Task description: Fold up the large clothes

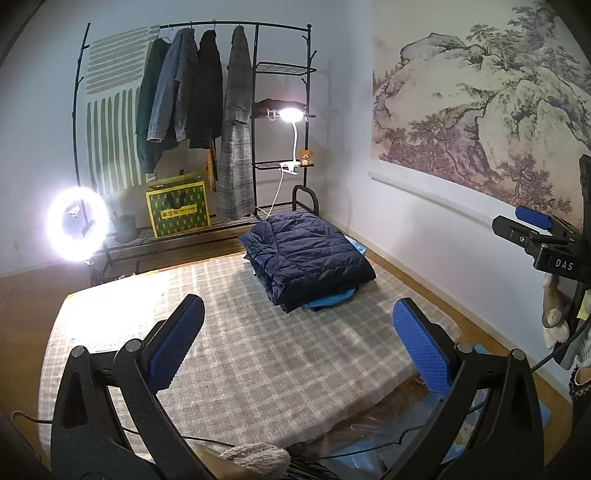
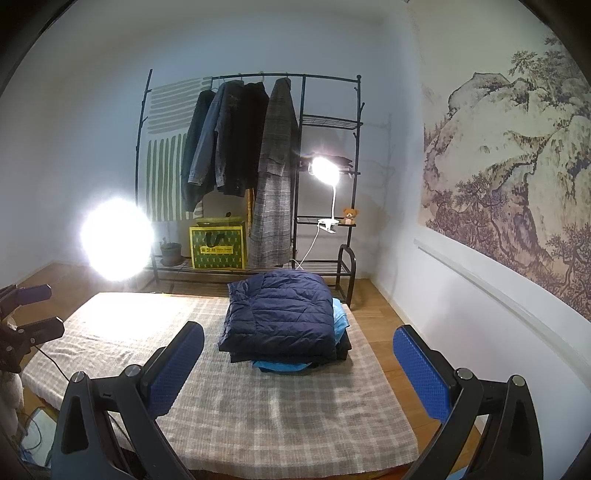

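A folded navy puffer jacket (image 1: 306,254) lies on top of a stack of folded clothes, with a light blue garment (image 1: 328,299) showing under it, at the far right of a checked mat (image 1: 240,343). It also shows in the right wrist view (image 2: 280,317) on the mat (image 2: 277,410). My left gripper (image 1: 299,343) is open and empty, held above the mat in front of the stack. My right gripper (image 2: 299,369) is open and empty, just short of the stack. The right gripper also shows at the right edge of the left wrist view (image 1: 532,229). The left gripper shows at the left edge of the right wrist view (image 2: 29,310).
A black clothes rack (image 1: 236,26) with several hanging coats (image 1: 236,122) stands behind the mat. A ring light (image 1: 77,229), a clip lamp (image 1: 291,114), a yellow-green bag (image 1: 177,214) and a teddy bear (image 1: 306,157) are by it. A wall runs along the right. Plastic sheets (image 1: 391,424) lie on the floor.
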`<action>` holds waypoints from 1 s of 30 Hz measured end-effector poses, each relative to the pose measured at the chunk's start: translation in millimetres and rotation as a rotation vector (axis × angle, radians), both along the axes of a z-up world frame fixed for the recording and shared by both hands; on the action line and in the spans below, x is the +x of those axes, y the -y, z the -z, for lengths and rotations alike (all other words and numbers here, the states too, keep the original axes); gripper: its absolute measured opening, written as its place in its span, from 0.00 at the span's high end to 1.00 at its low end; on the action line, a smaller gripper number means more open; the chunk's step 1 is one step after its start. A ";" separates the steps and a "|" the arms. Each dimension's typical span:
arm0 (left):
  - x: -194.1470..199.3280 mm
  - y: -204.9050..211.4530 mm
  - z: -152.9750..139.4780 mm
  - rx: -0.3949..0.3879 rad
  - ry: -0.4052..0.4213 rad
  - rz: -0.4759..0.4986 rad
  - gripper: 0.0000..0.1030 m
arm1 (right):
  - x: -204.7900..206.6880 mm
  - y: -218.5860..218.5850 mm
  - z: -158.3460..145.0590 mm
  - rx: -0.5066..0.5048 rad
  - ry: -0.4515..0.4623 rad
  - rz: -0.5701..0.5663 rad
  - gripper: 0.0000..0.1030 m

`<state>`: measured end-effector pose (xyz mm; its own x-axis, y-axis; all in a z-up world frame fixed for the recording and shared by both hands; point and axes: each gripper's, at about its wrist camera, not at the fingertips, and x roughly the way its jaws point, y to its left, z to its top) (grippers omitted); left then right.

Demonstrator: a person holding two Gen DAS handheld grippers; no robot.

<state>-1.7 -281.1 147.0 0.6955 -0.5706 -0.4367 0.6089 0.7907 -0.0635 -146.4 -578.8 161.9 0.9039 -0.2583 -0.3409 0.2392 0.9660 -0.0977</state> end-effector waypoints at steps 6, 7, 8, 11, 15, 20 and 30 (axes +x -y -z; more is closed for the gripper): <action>-6.3 -3.0 -0.2 -0.013 0.000 0.001 0.00 | -5.2 -5.2 -1.1 -0.024 0.004 -0.005 0.00; -7.2 -3.4 -0.2 -0.012 -0.002 0.002 0.00 | -6.4 -5.6 -1.1 -0.026 0.005 -0.005 0.00; -8.8 -4.1 0.3 -0.011 -0.001 0.002 0.00 | -6.8 -6.0 -1.6 -0.026 0.006 -0.006 0.00; -10.0 -4.0 0.5 -0.012 -0.002 0.001 0.00 | -9.1 -6.6 -1.9 -0.017 0.013 -0.008 0.00; -12.0 -5.7 0.7 -0.015 0.007 -0.003 0.00 | -13.7 -10.6 -2.0 -0.019 0.022 -0.015 0.00; -20.9 -8.4 4.6 -0.027 0.009 -0.007 0.00 | -17.0 -14.8 -0.3 -0.019 0.015 -0.020 0.00; -37.9 -10.9 14.3 -0.021 0.008 0.008 0.00 | -25.6 -22.3 9.7 -0.015 0.004 -0.029 0.00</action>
